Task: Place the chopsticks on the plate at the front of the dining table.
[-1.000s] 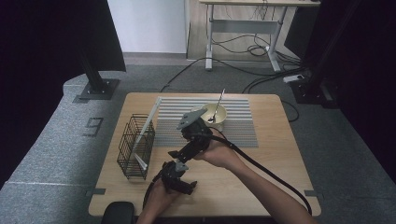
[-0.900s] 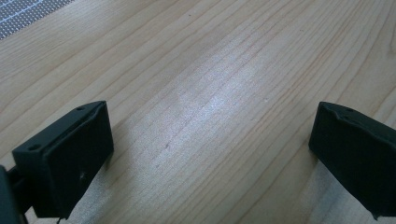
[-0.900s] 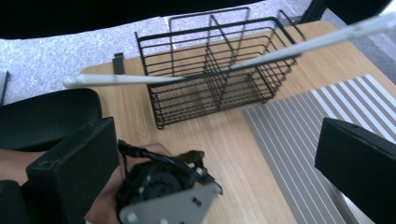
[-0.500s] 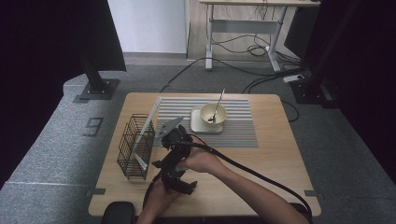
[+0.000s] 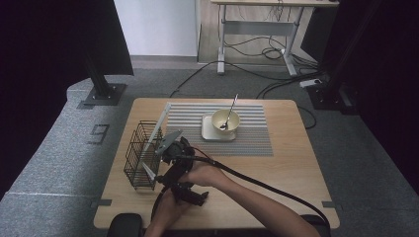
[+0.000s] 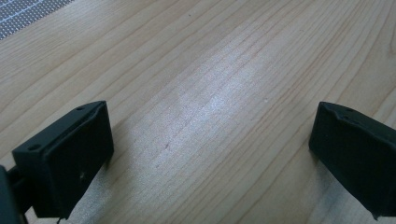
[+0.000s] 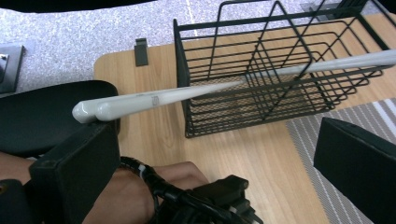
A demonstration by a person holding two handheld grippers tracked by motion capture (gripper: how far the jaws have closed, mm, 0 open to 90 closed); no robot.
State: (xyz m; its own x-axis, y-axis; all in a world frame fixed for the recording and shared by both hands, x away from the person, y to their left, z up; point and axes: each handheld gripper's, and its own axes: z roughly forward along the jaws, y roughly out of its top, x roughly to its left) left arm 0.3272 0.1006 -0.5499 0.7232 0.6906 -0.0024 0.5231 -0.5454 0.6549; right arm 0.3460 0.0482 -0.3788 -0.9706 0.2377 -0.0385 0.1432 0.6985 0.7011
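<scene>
A black wire basket [image 5: 138,158] stands at the table's left, with a pair of white chopsticks [image 5: 157,129] leaning out of it. My right gripper [image 5: 165,155] hovers just right of the basket, open. In the right gripper view its jaws [image 7: 217,149] stand wide apart, facing the basket [image 7: 233,114], and the chopsticks [image 7: 154,99] cross in front untouched. My left gripper [image 5: 200,196] rests near the front edge, open over bare wood [image 6: 210,140]. A cream bowl [image 5: 226,121] holding a spoon [image 5: 230,109] sits on a small plate [image 5: 210,133].
A striped grey mat [image 5: 257,136] lies under the plate at the back middle. The right gripper's cable [image 5: 267,187] trails across the table's front right. Bare wood stretches over the right half. In the right gripper view the left hand [image 7: 135,196] sits just below the jaws.
My right gripper has swung from beside the bowl leftward and nearer, to the basket. The left gripper has stayed put. The bowl and spoon are now uncovered.
</scene>
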